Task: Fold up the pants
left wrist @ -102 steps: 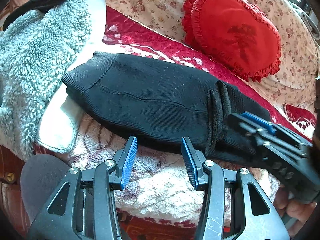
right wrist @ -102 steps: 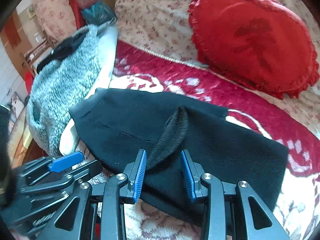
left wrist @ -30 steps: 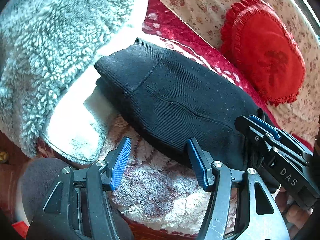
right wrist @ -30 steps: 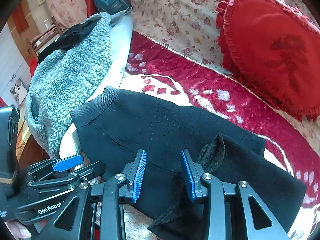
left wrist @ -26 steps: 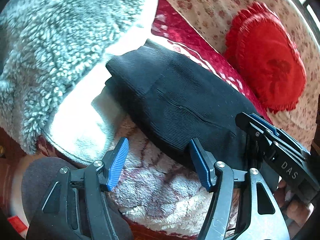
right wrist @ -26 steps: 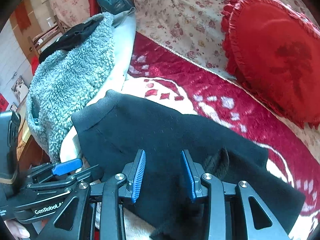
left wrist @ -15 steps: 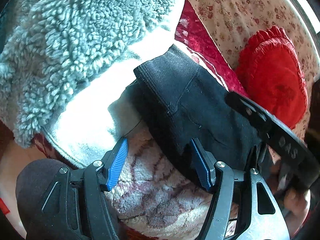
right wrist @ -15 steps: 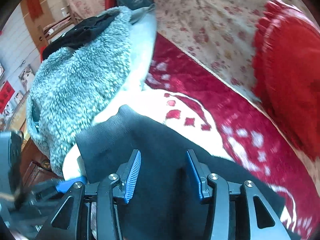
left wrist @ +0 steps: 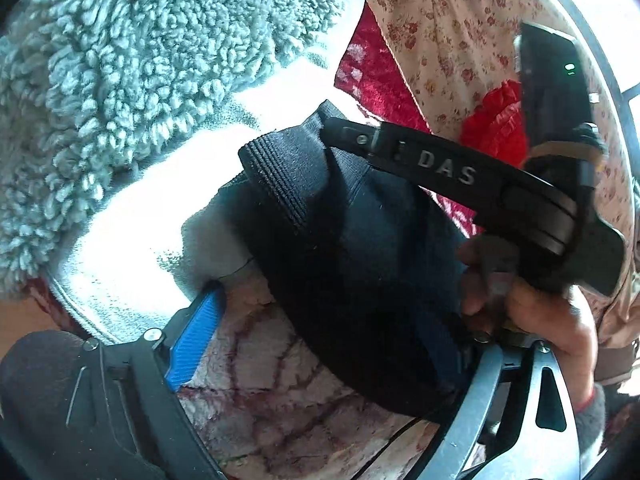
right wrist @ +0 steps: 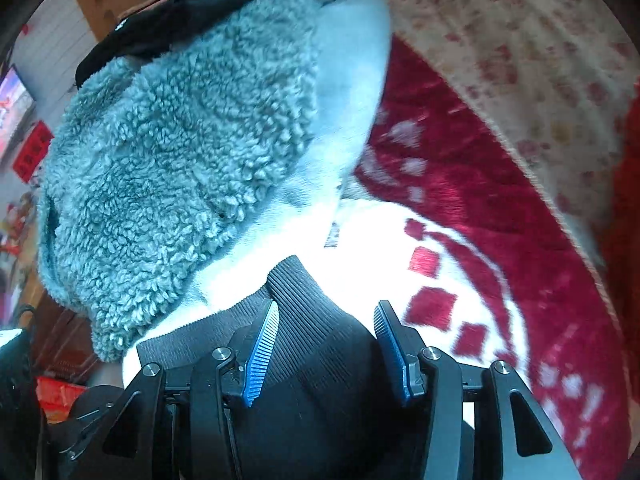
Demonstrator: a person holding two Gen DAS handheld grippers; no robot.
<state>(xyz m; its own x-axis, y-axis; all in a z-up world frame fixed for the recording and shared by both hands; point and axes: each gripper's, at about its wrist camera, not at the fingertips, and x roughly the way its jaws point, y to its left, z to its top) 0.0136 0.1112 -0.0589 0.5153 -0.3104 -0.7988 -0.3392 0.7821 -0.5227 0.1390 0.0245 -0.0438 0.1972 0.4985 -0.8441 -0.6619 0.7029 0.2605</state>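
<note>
Nearest: left gripper [left wrist: 320, 344], jaws just opened wide, straddling black pants [left wrist: 360, 248]; contact probably none. Right gripper [right wrist: 324, 340], jaws also just opening, astride the ribbed waistband, pads clear. Farther left: grey fleece [right wrist: 180, 152]. Farther right: red blanket [right wrist: 480, 208].

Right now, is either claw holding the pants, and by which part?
Neither. The right claw straddles the pants at the ribbed band, pads not pressing; the left claw stands wide open.
</note>
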